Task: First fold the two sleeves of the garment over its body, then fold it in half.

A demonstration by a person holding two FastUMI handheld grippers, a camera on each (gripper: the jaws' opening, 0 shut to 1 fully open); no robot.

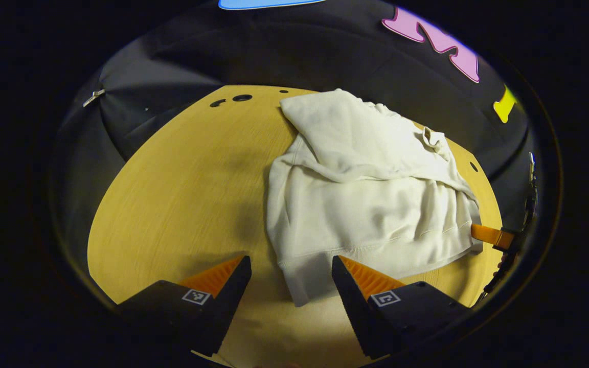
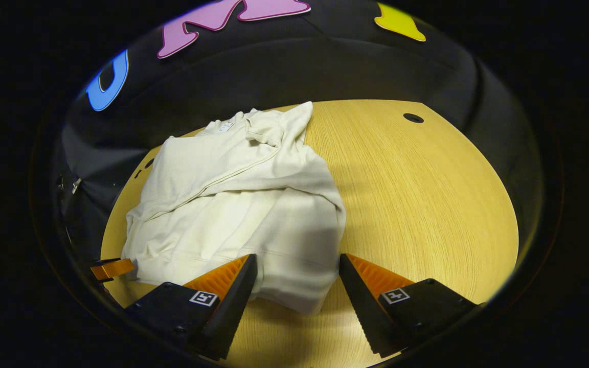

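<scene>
A cream sweatshirt (image 1: 366, 204) lies on the wooden table (image 1: 182, 194), both sleeves laid across its body and one cuff (image 1: 433, 138) up near the collar. My left gripper (image 1: 290, 263) is open, and the hem's near left corner (image 1: 299, 286) lies between its fingers. In the right gripper view the same sweatshirt (image 2: 233, 204) sits left of centre. There my right gripper (image 2: 298, 260) stands open astride the hem's right corner (image 2: 307, 299). A finger of the right gripper (image 1: 491, 236) touches the hem's far end, and a finger of the left gripper (image 2: 113, 268) shows at the left corner.
Bare tabletop (image 2: 427, 194) stretches to the right of the garment, with a cable hole (image 2: 413, 118) near the back edge. More holes (image 1: 242, 97) sit at the table's far edge in the left gripper view. The black booth wall (image 1: 325, 56) closes off the back.
</scene>
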